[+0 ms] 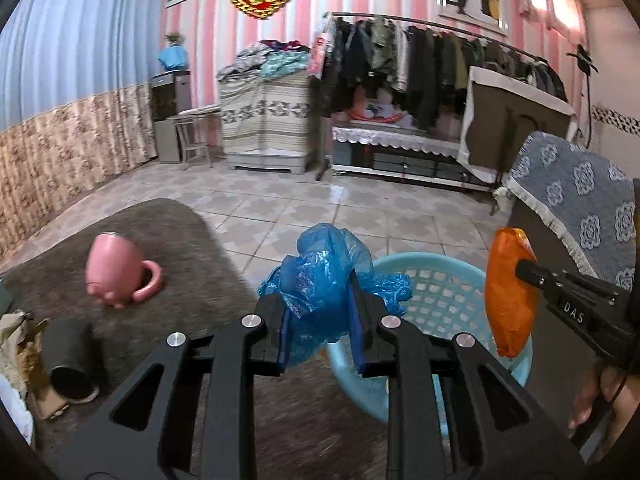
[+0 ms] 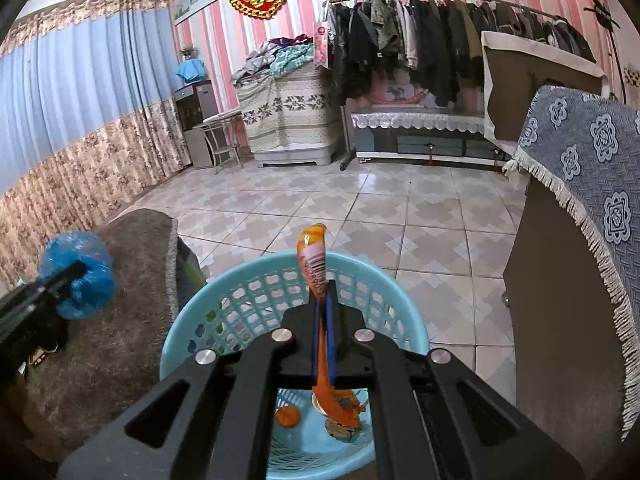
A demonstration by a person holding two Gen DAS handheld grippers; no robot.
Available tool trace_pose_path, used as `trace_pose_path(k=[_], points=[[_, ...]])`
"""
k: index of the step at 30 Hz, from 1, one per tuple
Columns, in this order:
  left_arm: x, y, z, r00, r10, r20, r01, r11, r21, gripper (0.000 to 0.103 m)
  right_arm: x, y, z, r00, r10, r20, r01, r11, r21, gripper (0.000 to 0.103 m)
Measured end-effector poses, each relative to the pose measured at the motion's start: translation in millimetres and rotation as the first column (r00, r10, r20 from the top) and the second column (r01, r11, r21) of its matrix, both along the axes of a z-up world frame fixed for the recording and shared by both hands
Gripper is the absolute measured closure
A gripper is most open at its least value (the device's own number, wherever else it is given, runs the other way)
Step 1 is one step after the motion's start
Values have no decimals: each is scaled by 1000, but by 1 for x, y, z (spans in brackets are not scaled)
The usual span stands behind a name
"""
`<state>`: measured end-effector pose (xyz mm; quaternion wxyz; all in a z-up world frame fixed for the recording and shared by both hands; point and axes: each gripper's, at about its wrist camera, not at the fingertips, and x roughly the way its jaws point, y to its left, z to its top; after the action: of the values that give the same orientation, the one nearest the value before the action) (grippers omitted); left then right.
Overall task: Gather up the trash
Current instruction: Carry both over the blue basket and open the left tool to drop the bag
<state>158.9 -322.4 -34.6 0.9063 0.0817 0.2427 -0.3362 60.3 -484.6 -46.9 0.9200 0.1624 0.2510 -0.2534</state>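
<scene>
Both grippers carry trash at the light-blue basket.

Left wrist view: the left gripper (image 1: 320, 312) pinches a crumpled blue plastic bag (image 1: 328, 276), a translucent wad with no clear long axis, bulging up past the fingertips beside the basket (image 1: 436, 300) rim. Its lower part is hidden between the fingers. At right, the right gripper (image 1: 524, 270) holds an orange wrapper (image 1: 508, 292) upright over the basket. A pink mug (image 1: 118, 272) and a black cup (image 1: 70, 364) lie on the brown rug (image 1: 168, 240).

Right wrist view: the right gripper (image 2: 325, 312) is pressed together on the orange wrapper (image 2: 314, 256), glossy with a barcode, long axis vertical, top curling up, tail hanging over the basket (image 2: 192, 328). Small scraps below are hard to identify. The blue plastic bag (image 2: 82, 276) appears blurred at left.
</scene>
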Motion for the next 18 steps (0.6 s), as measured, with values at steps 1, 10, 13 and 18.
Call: trace_pose_path(k=[1,10,13,18], points=[[1,-7,-3,1000,-15,-4,15,1000,2,81,-1,-2,-1,1000,-1,3,1,1000,4,100],[11,-49,-26,994,-91,-59,91,996,3,79,-2,4,-5,1000,-5,-13,5,1000,-10,100],[15,-59,-32,994,-97,-55,98,995,14,65,-2,6,-6,1000,-6,-15,6,1000,-12,100],[24,-55,-32,998,-45,-36,46,999,27,34,-2,6,-10,1000,-14,-21,14,1000,8,100]])
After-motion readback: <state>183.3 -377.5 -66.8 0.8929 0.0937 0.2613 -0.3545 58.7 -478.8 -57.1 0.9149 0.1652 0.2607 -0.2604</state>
